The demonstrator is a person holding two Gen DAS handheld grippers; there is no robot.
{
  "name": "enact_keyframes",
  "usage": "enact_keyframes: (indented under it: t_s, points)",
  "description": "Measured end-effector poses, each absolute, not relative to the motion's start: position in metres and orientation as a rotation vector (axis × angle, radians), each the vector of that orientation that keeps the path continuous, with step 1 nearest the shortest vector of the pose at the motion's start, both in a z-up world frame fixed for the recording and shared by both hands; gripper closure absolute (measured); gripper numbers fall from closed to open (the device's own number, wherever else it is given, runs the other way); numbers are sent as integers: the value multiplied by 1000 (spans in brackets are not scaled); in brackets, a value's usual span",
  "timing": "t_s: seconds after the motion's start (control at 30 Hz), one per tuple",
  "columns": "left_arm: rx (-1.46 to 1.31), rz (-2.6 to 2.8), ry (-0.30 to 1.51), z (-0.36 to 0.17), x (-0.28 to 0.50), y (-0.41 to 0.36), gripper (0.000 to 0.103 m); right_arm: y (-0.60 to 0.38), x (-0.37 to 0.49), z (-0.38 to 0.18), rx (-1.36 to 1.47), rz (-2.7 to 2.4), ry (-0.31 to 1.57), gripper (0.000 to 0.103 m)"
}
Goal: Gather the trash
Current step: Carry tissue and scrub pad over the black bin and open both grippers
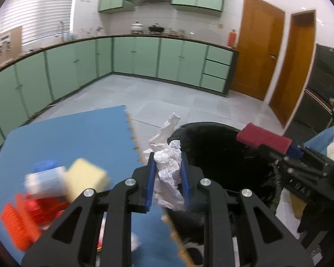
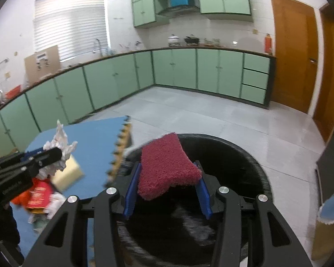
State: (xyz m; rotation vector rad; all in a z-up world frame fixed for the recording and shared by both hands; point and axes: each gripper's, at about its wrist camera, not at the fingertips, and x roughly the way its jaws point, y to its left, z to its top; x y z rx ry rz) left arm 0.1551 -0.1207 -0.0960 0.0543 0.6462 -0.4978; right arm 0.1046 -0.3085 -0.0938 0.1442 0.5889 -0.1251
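Trash: left hand-held gripper (image 1: 167,173) clamps crumpled paper (image 1: 168,169) | right hand-held gripper (image 2: 168,187) clamps red sponge (image 2: 167,166)

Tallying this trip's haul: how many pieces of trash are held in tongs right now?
2: crumpled white paper in the left tongs, beside the black bin; red sponge in the right tongs, over it.

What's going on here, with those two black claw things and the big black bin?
A person is clearing up trash with a hand-held gripper in each hand. The left gripper is clamped on a crumpled wad of white paper, and the right gripper holds a dark red sponge. Both are over or next to the open black trash bin, so neither piece has been dropped in yet. More litter remains on the blue foam mat.
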Motion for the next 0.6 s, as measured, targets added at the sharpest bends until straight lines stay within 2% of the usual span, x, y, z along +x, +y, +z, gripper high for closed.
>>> enact_keyframes:
  t_s: [0.37, 0.4, 0.5, 0.6]
  points:
    - [101, -612, 742, -146, 195, -220, 82, -369, 104, -136, 170, -208, 657, 55]
    - [104, -618, 750, -148, 197, -223, 76, -374, 105, -141, 173, -209, 668, 54]
    - [95, -636, 778, -155, 204, -225, 46, -382, 105, -151, 171, -236, 688, 39]
    - [88, -642, 762, -151, 203, -220, 43, -390, 100, -154, 181, -272, 687, 31]
